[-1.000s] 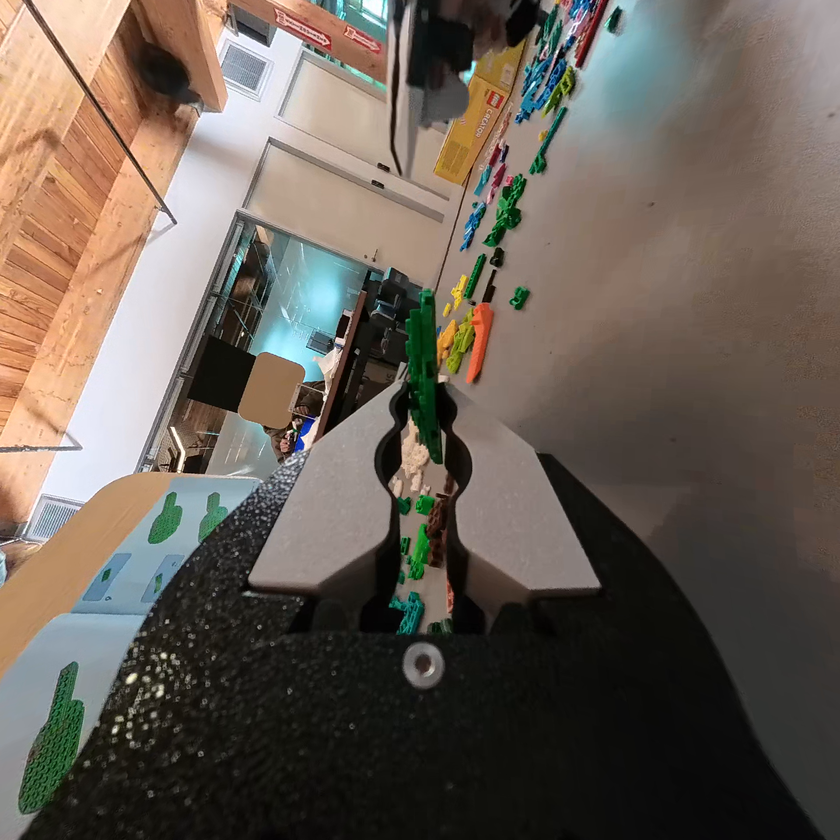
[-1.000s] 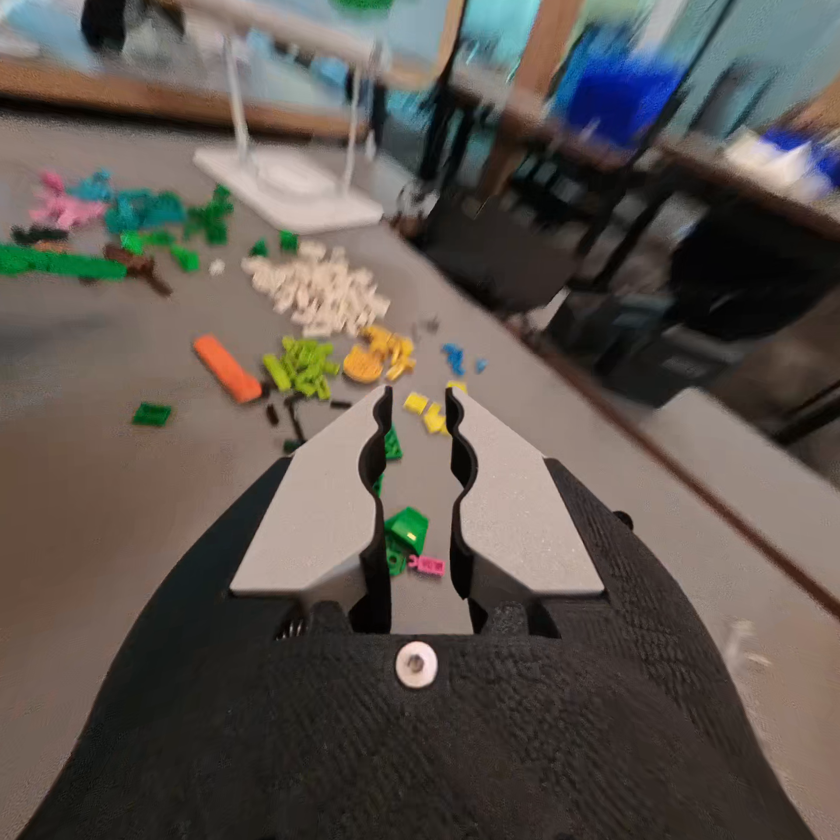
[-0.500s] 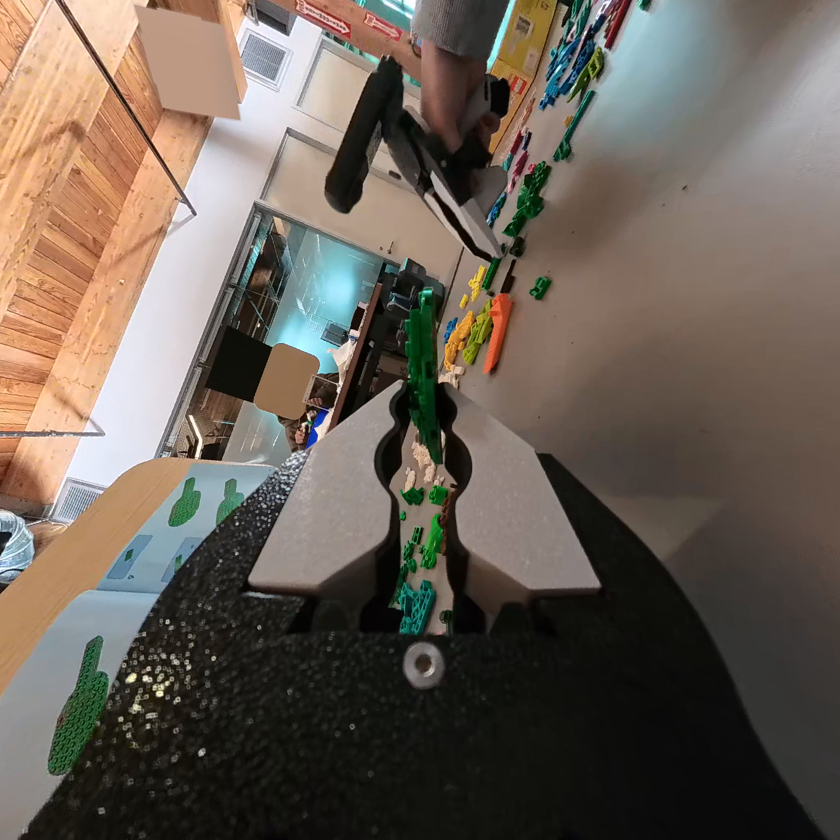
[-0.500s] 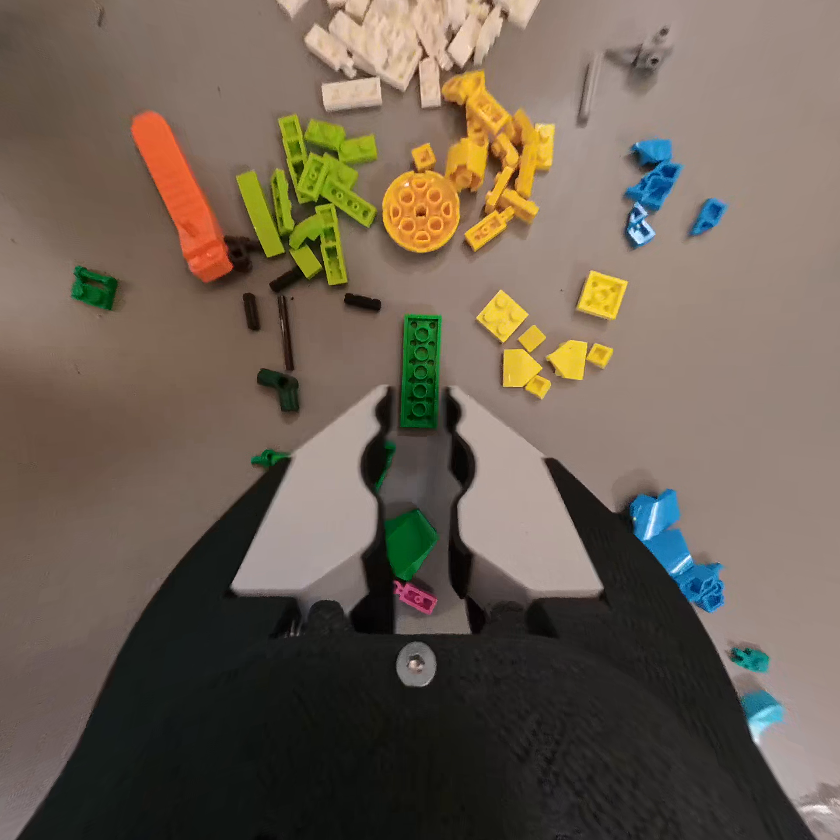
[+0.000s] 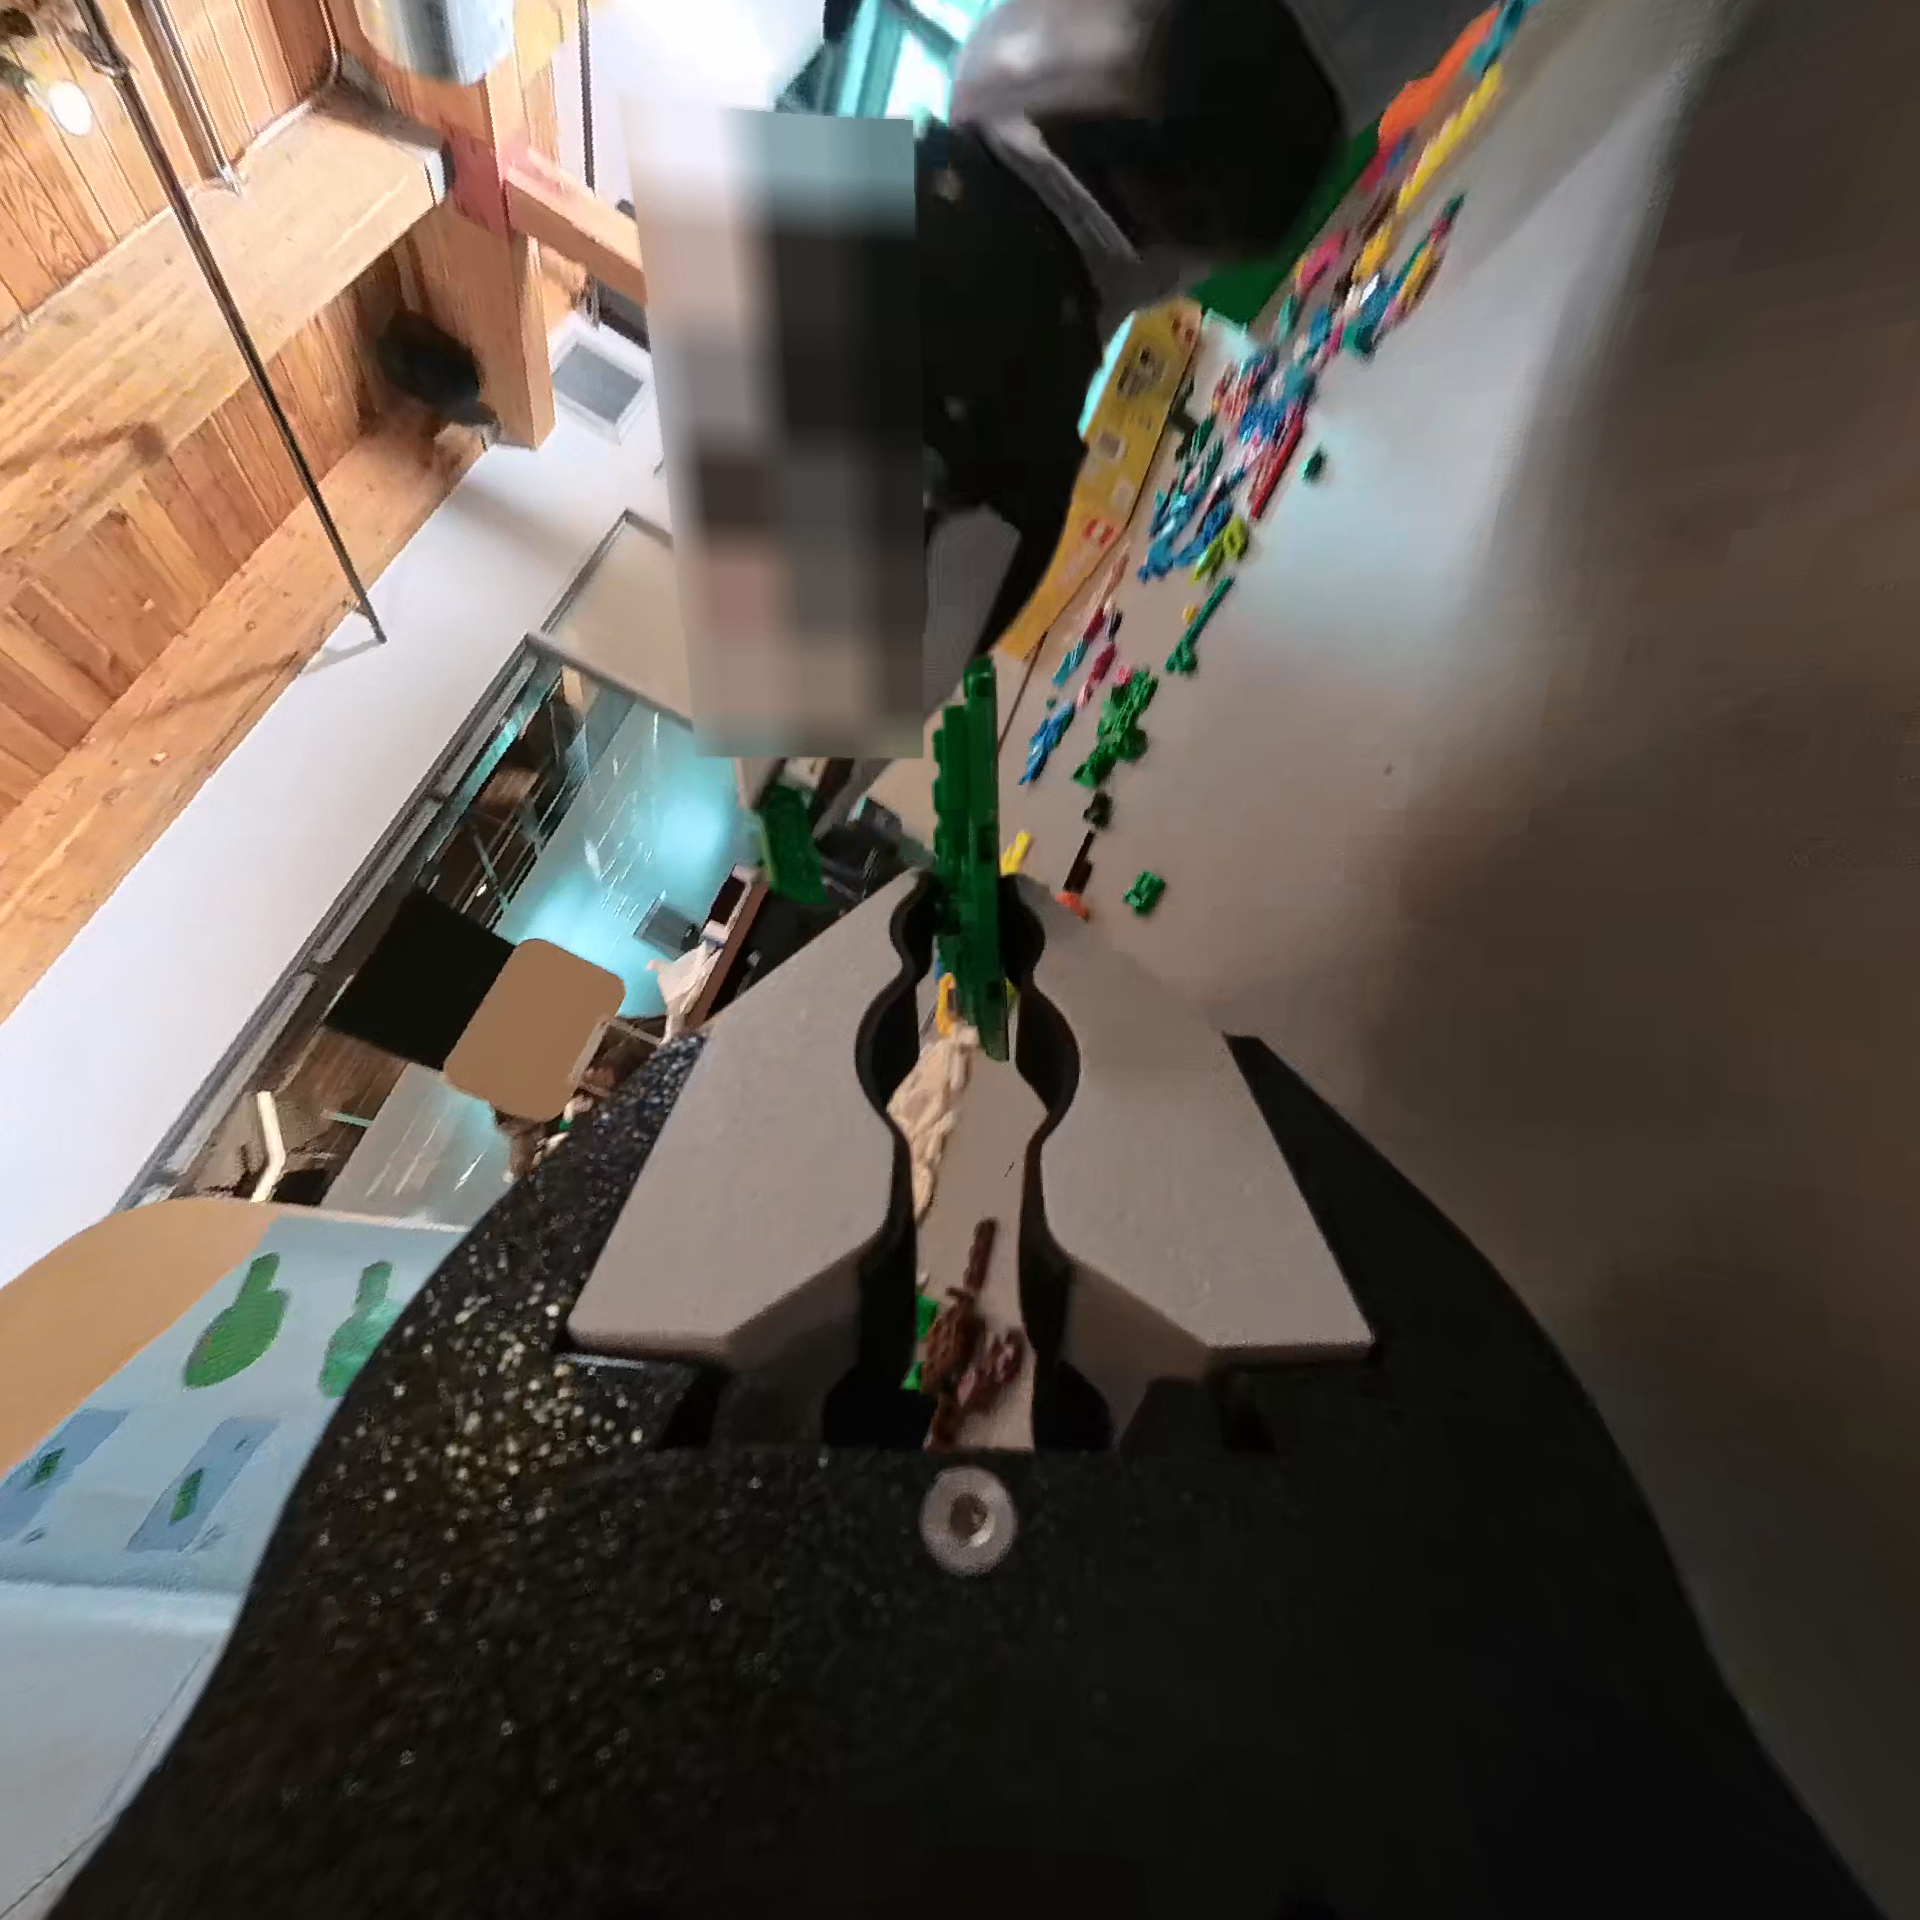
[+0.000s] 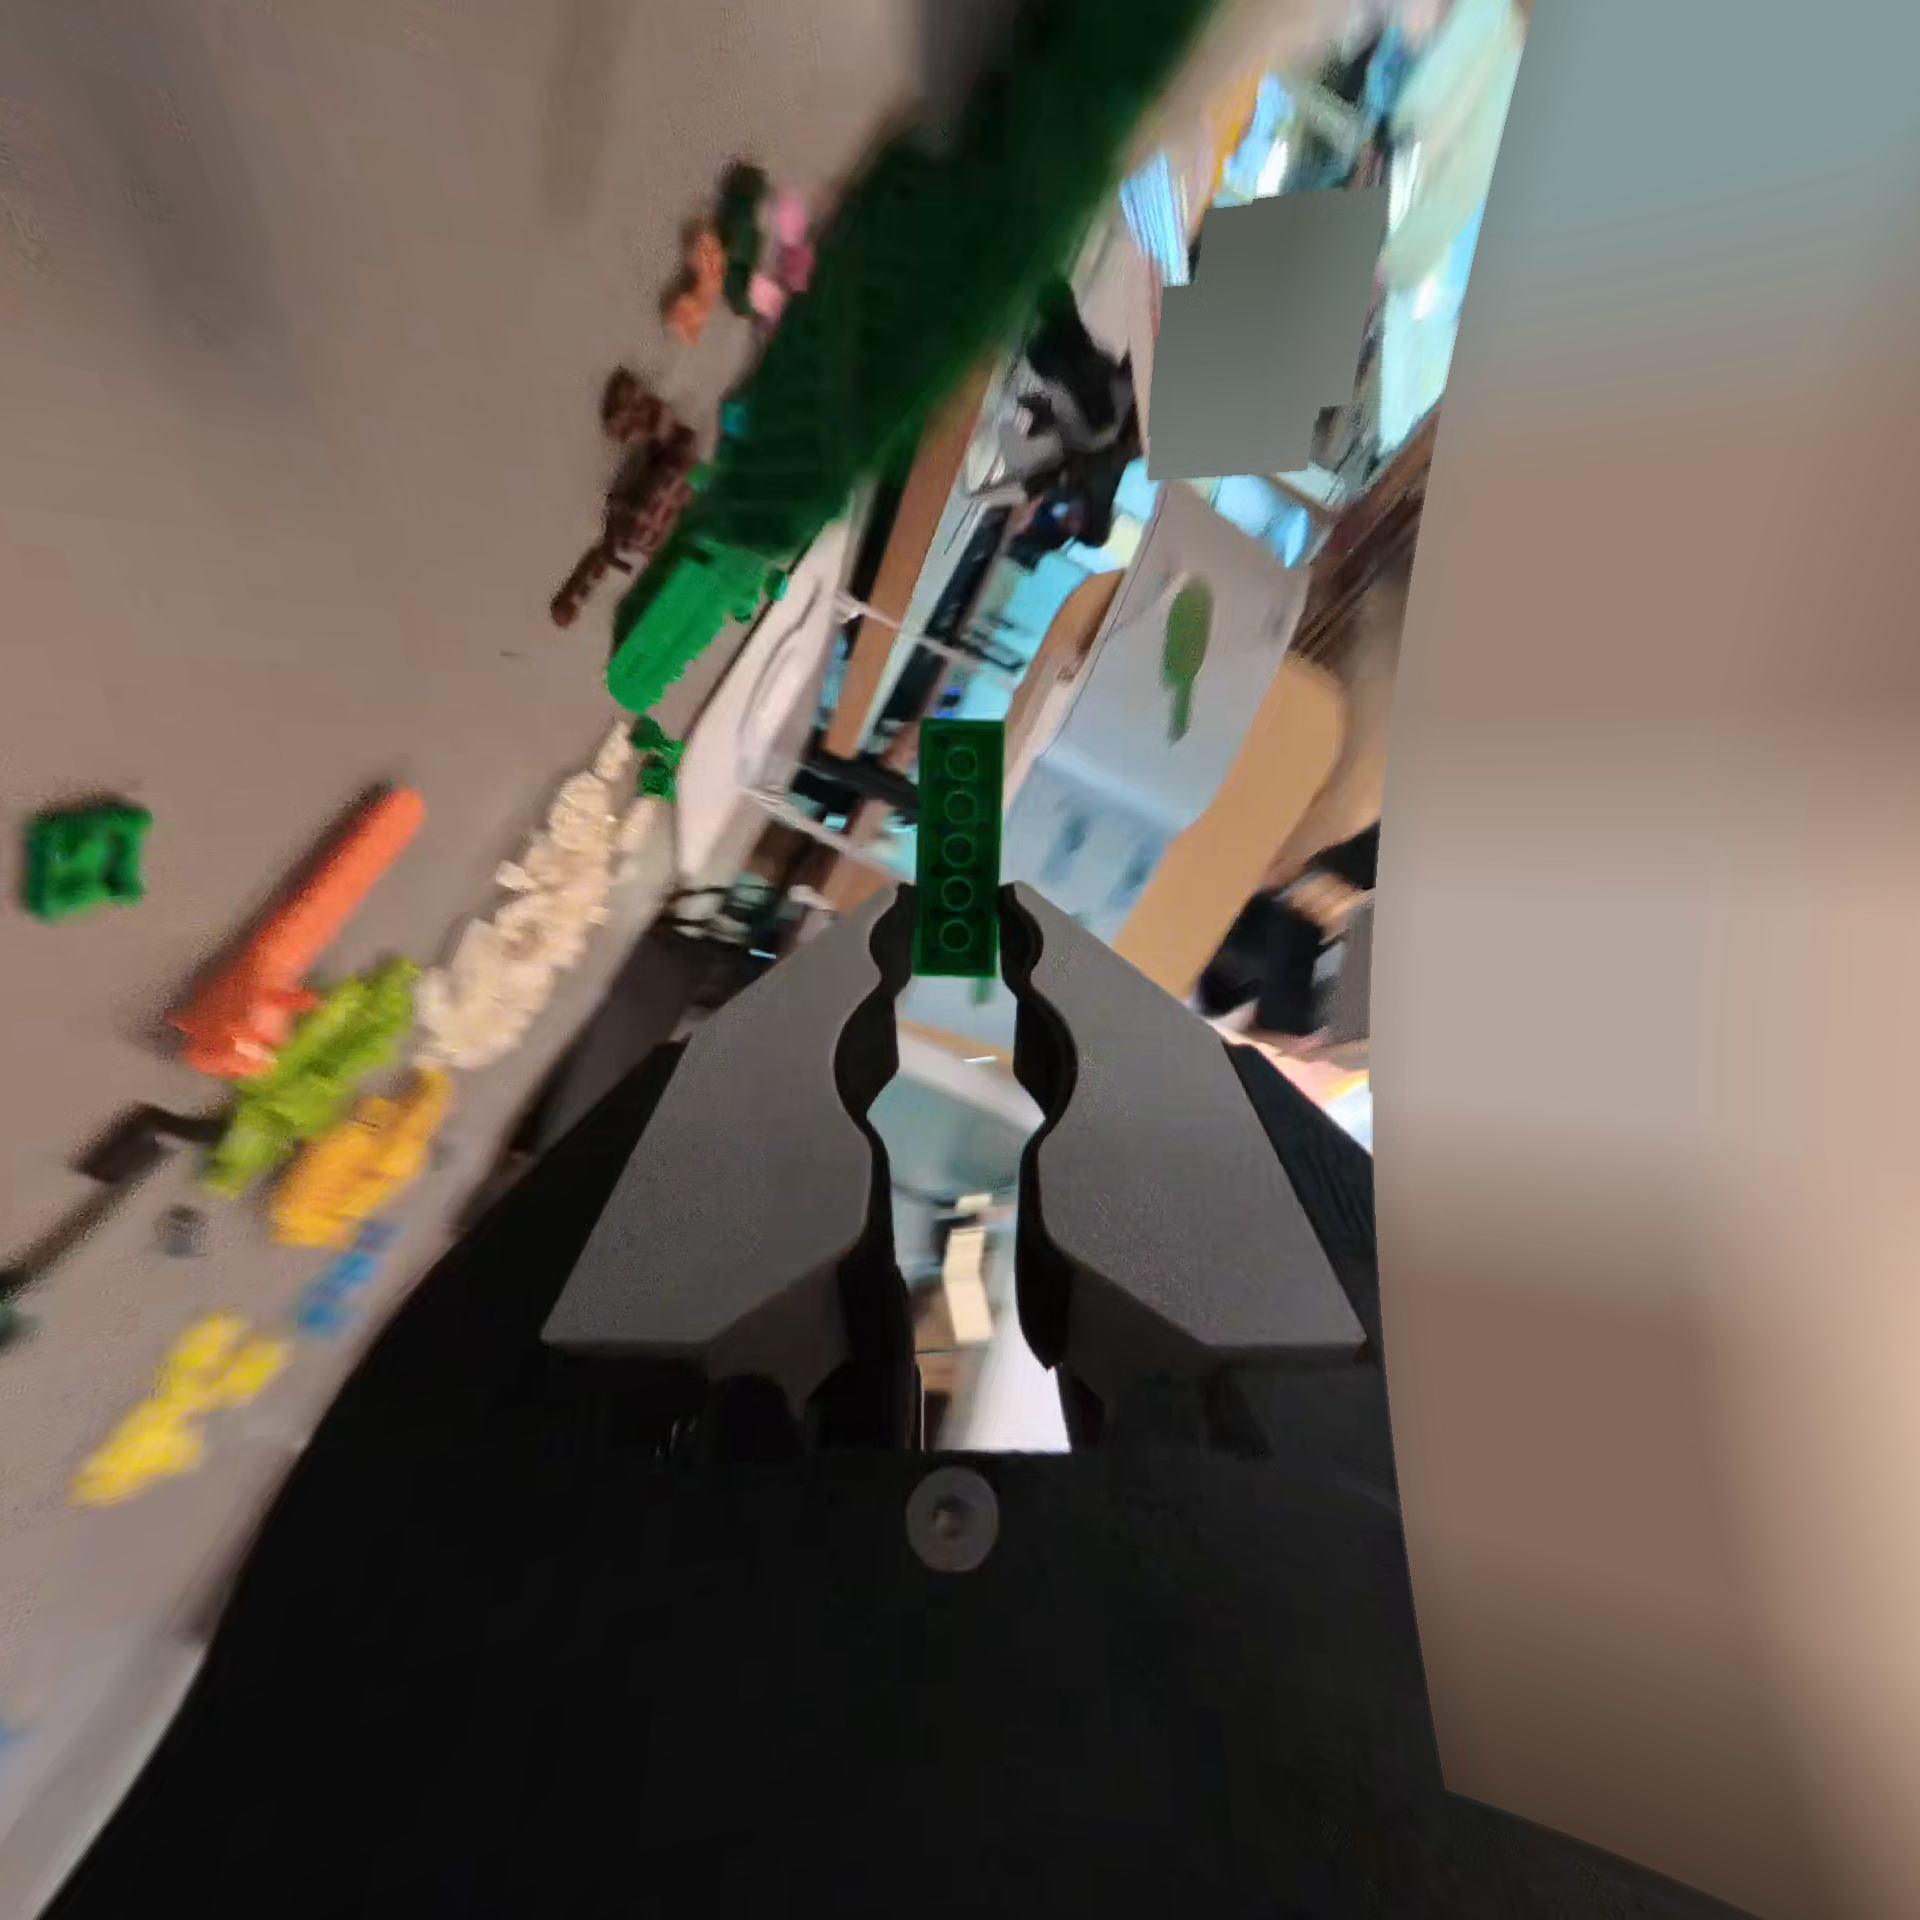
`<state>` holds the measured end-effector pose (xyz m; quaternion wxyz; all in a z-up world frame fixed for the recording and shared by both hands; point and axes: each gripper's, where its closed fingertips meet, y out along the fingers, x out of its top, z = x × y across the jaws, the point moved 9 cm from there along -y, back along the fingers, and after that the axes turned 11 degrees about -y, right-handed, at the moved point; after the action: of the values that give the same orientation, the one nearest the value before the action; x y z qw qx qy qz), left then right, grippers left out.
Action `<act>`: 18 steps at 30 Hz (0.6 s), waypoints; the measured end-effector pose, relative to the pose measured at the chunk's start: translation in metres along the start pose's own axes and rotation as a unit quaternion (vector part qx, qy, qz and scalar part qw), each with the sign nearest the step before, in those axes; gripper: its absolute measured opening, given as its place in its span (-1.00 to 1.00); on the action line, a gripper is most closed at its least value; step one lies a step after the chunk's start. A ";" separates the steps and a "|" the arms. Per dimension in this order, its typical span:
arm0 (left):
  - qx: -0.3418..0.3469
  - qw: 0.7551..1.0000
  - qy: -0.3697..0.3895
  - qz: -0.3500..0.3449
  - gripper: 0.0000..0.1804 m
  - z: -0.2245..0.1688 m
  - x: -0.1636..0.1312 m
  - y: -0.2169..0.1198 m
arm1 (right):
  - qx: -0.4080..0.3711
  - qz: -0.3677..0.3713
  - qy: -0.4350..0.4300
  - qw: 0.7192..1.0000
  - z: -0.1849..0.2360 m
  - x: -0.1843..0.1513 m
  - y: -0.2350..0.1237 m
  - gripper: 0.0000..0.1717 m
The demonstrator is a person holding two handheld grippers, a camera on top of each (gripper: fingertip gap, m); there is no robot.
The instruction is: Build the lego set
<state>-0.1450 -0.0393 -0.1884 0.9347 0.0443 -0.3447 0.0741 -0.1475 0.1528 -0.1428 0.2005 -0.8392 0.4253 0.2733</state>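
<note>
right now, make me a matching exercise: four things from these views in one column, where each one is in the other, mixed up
Things:
1. green plate
2. green build
3. orange tool
4. white bricks

Places:
A. lying on the table beside lime pieces
B. clamped in the left gripper
C. heaped near the table edge
D. clamped in the right gripper, lifted off the table

Pairs: 1-D, 2-B, 3-A, 4-C
</note>
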 end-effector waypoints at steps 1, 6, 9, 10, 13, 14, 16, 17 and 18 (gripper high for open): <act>-0.004 1.000 -0.008 -0.009 -0.90 0.001 0.002 0.000 | -0.011 -0.006 -0.063 0.998 0.001 0.007 0.001 -0.83; 0.000 0.999 -0.034 -0.025 -0.90 0.005 0.005 -0.002 | -0.045 -0.058 -0.170 0.983 0.012 0.025 -0.003 -0.83; 0.005 0.999 -0.036 -0.022 -0.90 0.007 0.003 -0.002 | -0.050 -0.082 -0.186 0.978 0.015 0.031 -0.010 -0.84; 0.004 0.999 -0.034 -0.018 -0.90 0.007 0.002 -0.002 | -0.046 -0.082 -0.184 0.978 0.015 0.030 -0.012 -0.84; 0.001 1.000 -0.010 0.006 -0.90 0.004 -0.003 -0.002 | 0.024 -0.082 -0.169 0.982 0.026 0.019 -0.019 -0.83; 0.003 1.000 -0.001 0.014 -0.90 0.004 -0.005 -0.002 | 0.052 -0.088 -0.175 0.979 0.032 0.017 -0.023 -0.83; 0.008 0.999 0.010 0.033 -0.90 0.004 -0.009 -0.002 | 0.098 -0.117 -0.211 0.965 0.047 0.020 -0.031 -0.83; 0.007 0.999 0.013 0.036 -0.90 0.003 -0.010 -0.002 | 0.112 -0.137 -0.230 0.957 0.052 0.025 -0.036 -0.83; 0.005 0.999 0.012 0.036 -0.90 0.003 -0.010 -0.001 | 0.120 -0.157 -0.243 0.950 0.057 0.030 -0.040 -0.83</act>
<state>-0.1543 -0.0423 -0.1933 0.9354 0.0359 -0.3343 0.1098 -0.1167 0.1892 -0.2012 0.4378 -0.7730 0.2560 0.3811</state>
